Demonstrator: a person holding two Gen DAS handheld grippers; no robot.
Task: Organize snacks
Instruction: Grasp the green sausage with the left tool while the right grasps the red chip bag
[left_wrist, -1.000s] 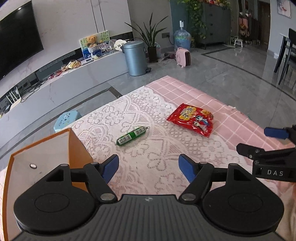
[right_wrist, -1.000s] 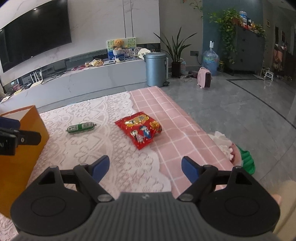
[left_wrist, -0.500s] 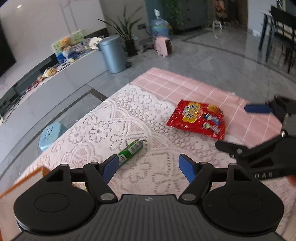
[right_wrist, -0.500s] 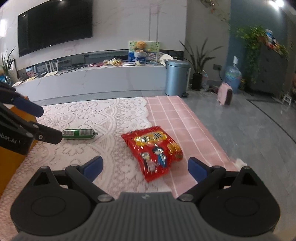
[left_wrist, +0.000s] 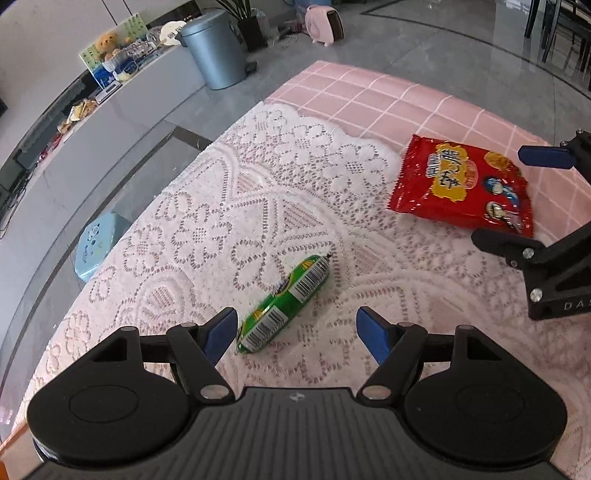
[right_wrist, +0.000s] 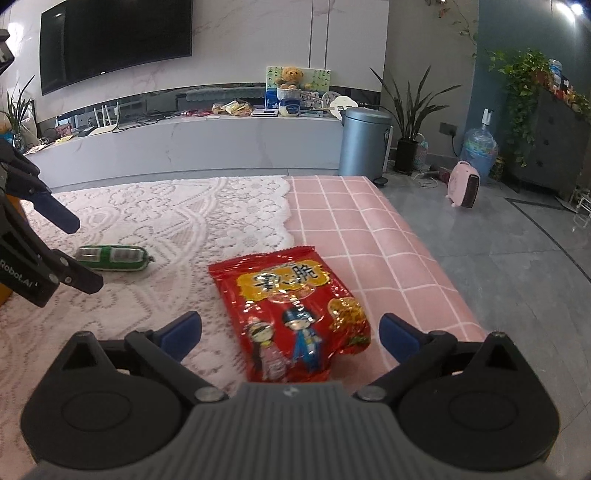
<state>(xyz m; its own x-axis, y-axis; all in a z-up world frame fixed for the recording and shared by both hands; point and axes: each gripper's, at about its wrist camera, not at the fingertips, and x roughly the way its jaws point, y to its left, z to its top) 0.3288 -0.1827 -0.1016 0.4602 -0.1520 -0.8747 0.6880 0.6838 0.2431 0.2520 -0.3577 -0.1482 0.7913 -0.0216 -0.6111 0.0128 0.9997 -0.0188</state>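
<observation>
I had the left gripper (left_wrist: 295, 332) pitched steeply downward, its two blue-padded fingers (left_wrist: 221, 329) spread apart and pressing on nothing. The right gripper (right_wrist: 290, 329) sat at a shallower downward tilt; its jaws had just been opening and stood wide, the pads clear of contact. Each gripper showed in the other's camera: the right one came in from the right edge of the left wrist view, fingers apart, and the left one entered from the left edge of the right wrist view, fingers likewise splayed. The two stood side by side, not touching.
</observation>
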